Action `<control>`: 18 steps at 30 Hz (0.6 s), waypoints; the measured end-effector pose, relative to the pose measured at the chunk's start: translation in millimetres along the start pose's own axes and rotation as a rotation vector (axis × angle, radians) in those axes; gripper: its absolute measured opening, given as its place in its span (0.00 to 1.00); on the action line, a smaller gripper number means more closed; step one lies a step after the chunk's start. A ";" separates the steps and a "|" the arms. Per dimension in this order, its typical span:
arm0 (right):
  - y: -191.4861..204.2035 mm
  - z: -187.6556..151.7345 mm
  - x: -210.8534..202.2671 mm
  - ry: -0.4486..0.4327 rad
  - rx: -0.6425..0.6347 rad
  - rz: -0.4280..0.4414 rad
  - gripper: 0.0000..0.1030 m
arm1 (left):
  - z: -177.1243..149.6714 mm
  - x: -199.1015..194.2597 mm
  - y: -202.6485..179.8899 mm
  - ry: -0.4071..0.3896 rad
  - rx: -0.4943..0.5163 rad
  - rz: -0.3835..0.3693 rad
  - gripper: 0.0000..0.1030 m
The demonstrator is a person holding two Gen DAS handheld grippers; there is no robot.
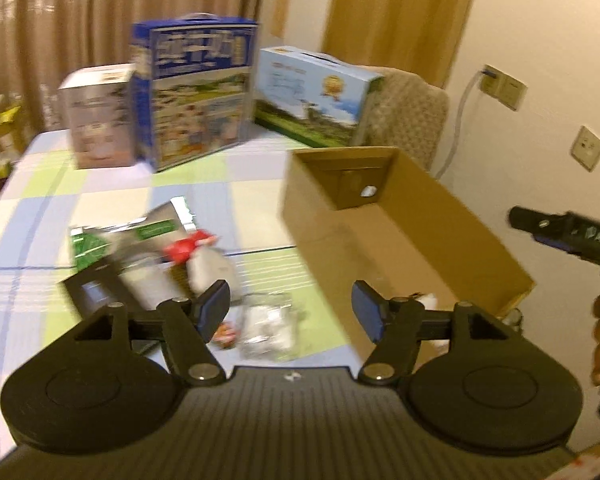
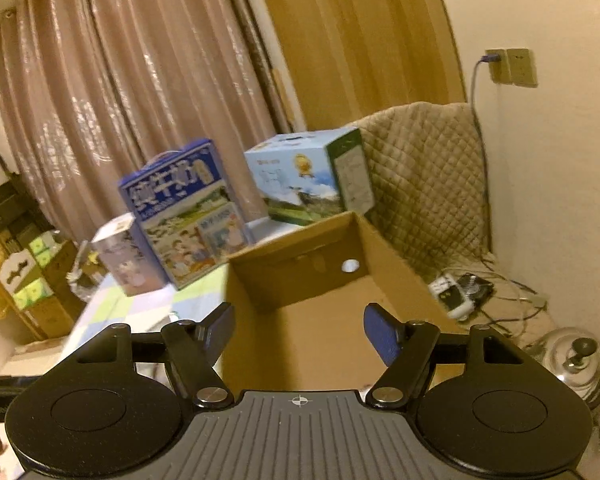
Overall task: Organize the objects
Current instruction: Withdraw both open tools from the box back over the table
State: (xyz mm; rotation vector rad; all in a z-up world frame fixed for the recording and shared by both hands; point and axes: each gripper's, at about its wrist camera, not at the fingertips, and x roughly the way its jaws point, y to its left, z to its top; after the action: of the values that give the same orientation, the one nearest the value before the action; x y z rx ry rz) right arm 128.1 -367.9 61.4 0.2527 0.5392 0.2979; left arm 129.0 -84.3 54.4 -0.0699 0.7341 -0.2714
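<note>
An open cardboard box [image 1: 440, 216] stands on the checked tablecloth [image 1: 40, 184], right of a pile of loose things. The pile holds a silver and green pouch [image 1: 148, 232], a red and white packet [image 1: 192, 252], a black flat box [image 1: 96, 288] and a clear plastic bag [image 1: 268, 328]. My left gripper [image 1: 292, 308] hangs open above the bag, with nothing between its fingers. My right gripper [image 2: 300, 326] hovers open over the cardboard box [image 2: 380, 248], empty. In the left wrist view the right gripper's body [image 1: 572, 236] and a hand show at the right edge.
Three printed cartons stand at the table's far side: a white one [image 1: 100, 120], a tall blue one [image 1: 196, 96] and a light blue one [image 1: 316, 96]. A quilted chair [image 2: 428, 184] sits behind the box. A metal kettle lid [image 2: 576, 356] and cables lie at lower right.
</note>
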 end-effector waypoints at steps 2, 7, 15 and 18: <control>17.1 -2.8 -1.5 0.002 -0.021 0.030 0.67 | -6.1 -12.3 16.9 -0.005 -0.014 0.039 0.65; 61.5 -15.9 -1.1 0.033 -0.067 0.096 0.67 | -20.3 -35.5 54.8 -0.011 -0.058 0.114 0.70; 107.0 -51.3 16.0 0.128 -0.125 0.147 0.67 | -38.0 -54.4 89.9 -0.010 -0.077 0.180 0.78; 118.4 -65.9 25.7 0.158 -0.164 0.151 0.67 | -43.9 -54.2 99.1 -0.008 -0.089 0.191 0.79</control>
State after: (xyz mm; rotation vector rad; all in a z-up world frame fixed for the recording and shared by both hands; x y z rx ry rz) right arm 88.7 -239.0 31.7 0.1112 0.6493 0.5098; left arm 82.9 27.1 41.5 -0.0848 0.7392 -0.0563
